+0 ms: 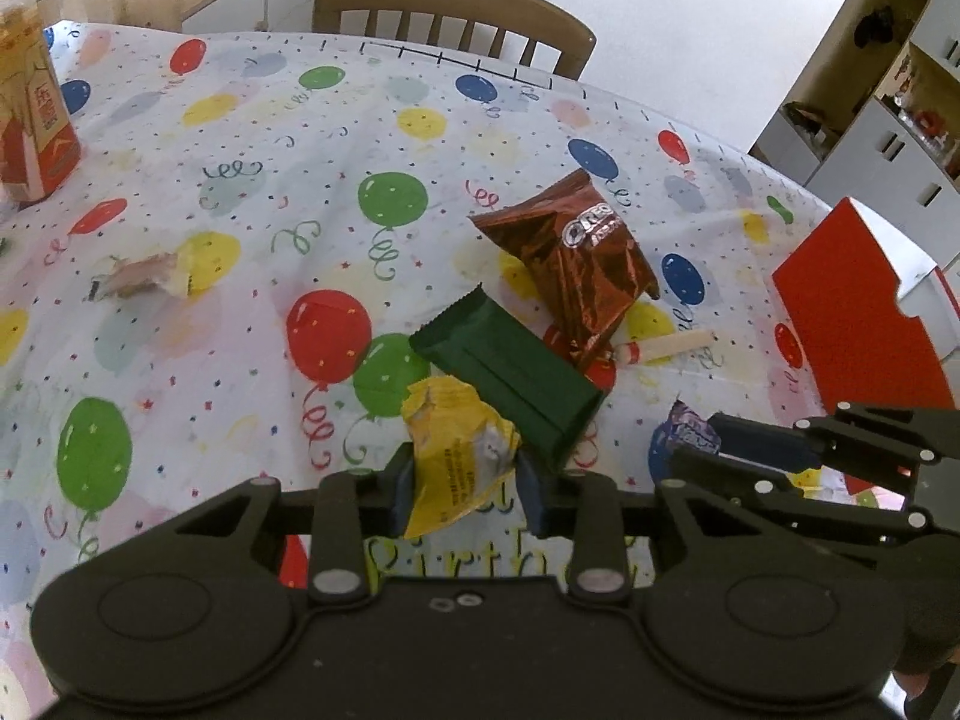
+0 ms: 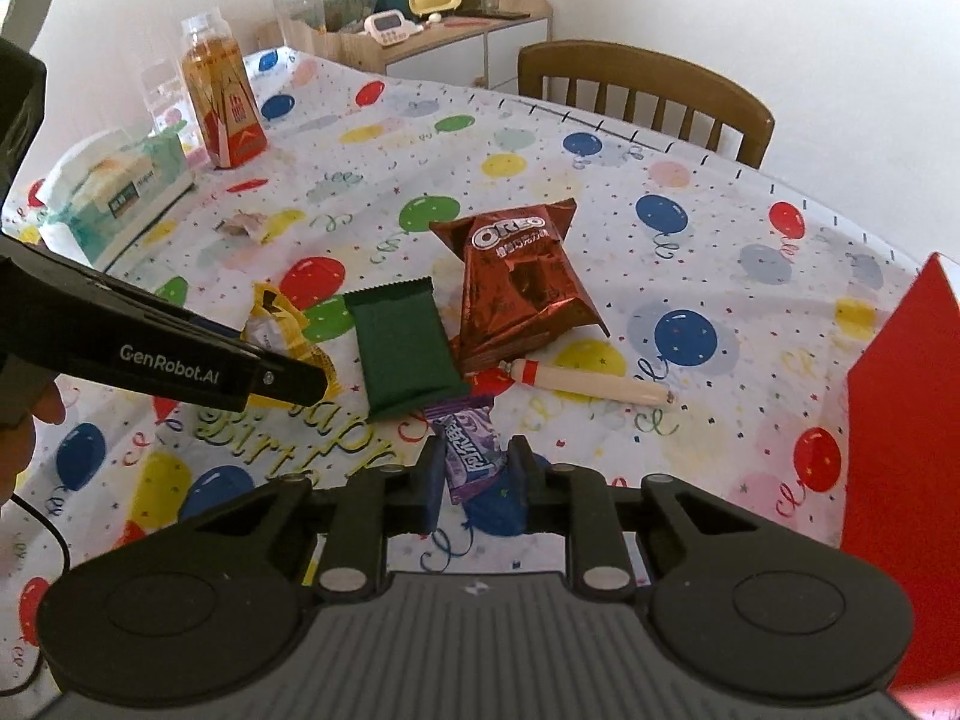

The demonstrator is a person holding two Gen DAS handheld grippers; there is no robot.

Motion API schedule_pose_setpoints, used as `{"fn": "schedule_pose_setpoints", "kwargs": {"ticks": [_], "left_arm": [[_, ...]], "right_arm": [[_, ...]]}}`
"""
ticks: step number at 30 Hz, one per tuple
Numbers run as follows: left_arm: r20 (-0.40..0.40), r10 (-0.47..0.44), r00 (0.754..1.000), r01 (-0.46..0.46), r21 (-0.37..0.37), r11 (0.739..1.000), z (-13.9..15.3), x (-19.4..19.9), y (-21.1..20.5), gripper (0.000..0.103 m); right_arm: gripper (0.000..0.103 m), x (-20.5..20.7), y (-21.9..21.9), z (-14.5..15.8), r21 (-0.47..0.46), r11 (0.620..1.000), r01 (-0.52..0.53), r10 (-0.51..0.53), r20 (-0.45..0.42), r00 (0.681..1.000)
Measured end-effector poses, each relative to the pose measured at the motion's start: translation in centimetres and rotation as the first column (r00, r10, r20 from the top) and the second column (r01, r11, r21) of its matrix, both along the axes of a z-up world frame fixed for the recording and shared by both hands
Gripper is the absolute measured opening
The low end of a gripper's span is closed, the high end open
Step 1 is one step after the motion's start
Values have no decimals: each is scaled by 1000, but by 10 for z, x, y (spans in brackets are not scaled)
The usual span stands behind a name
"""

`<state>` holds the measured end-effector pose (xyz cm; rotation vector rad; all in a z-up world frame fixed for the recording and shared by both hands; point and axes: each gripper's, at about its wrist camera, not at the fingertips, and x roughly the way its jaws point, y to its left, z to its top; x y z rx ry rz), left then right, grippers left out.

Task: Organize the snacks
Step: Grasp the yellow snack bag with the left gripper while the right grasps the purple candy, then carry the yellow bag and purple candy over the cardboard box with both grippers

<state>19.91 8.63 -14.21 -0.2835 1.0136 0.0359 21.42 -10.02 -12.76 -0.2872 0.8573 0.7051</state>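
Observation:
My left gripper is shut on a crumpled yellow snack packet, which also shows in the right wrist view behind the left gripper's body. My right gripper is shut on a small purple snack packet, seen in the left wrist view too. A dark green packet lies flat just beyond both. A brown Oreo bag lies behind it. A wrapped sausage stick lies to its right.
A red box stands at the right table edge. A drink bottle and a tissue pack stand at the far left. A small crumpled wrapper lies left. A wooden chair is behind the table.

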Motion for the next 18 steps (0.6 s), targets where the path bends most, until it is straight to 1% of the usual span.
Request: {"fn": "schedule_pose_setpoints", "kwargs": {"ticks": [7, 12, 18], "left_arm": [[20, -14, 1000, 13, 11, 1000, 18, -19, -10, 32], [43, -44, 998, 43, 13, 999, 36, -30, -25, 32], [75, -76, 994, 75, 14, 997, 59, -39, -46, 32]], "right_arm": [[21, -19, -14, 19, 39, 999, 13, -13, 8, 1000], [21, -33, -28, 40, 75, 997, 18, -19, 15, 1000], [21, -47, -52, 66, 111, 993, 50, -54, 37, 998]]}}
